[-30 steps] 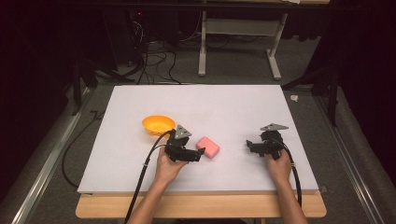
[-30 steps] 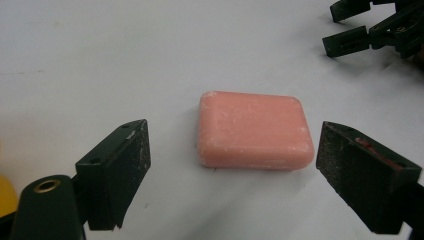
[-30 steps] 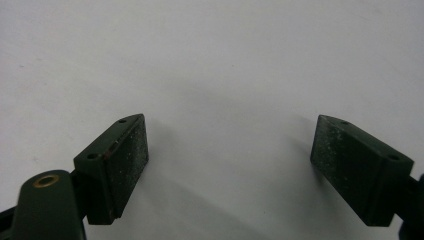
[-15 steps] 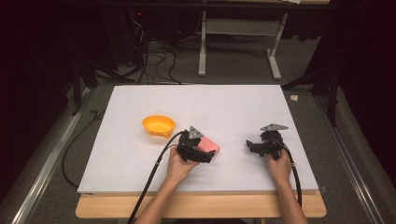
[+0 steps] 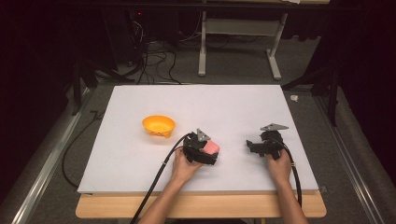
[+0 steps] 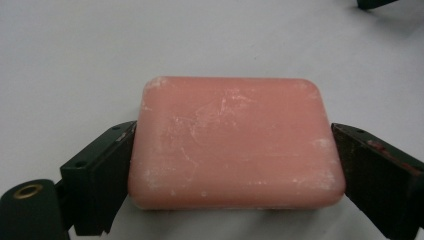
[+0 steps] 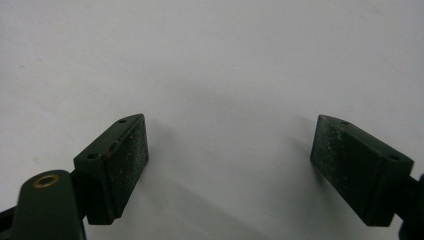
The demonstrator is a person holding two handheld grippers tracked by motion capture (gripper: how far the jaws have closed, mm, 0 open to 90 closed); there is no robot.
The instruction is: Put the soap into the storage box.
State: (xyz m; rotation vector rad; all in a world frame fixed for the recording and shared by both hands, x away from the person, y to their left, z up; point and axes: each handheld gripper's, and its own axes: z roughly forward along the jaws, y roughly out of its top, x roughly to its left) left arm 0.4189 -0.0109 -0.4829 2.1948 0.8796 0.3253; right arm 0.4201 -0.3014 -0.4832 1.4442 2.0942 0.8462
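Note:
A pink bar of soap (image 5: 213,146) (image 6: 235,142) lies flat on the white tabletop (image 5: 233,107), a little right of an orange bowl (image 5: 159,125). My left gripper (image 5: 212,151) (image 6: 232,131) is open, its jaws standing one at each short end of the soap, close to or just touching it. Its fingers (image 6: 102,175) are spread as wide as the right gripper's. To the right, my right gripper (image 5: 251,145) (image 7: 230,120) rests low over bare table. It is open with nothing between its fingers (image 7: 122,160).
The orange bowl looks empty and stands left of the soap. A wooden table edge (image 5: 201,205) runs along the front under the white board. Cables trail from both grippers toward the person. Dark floor, cables and a table frame (image 5: 238,46) lie beyond the far edge.
The left gripper has moved right from beside the bowl and now has the soap between its jaws. The right gripper has stayed in place.

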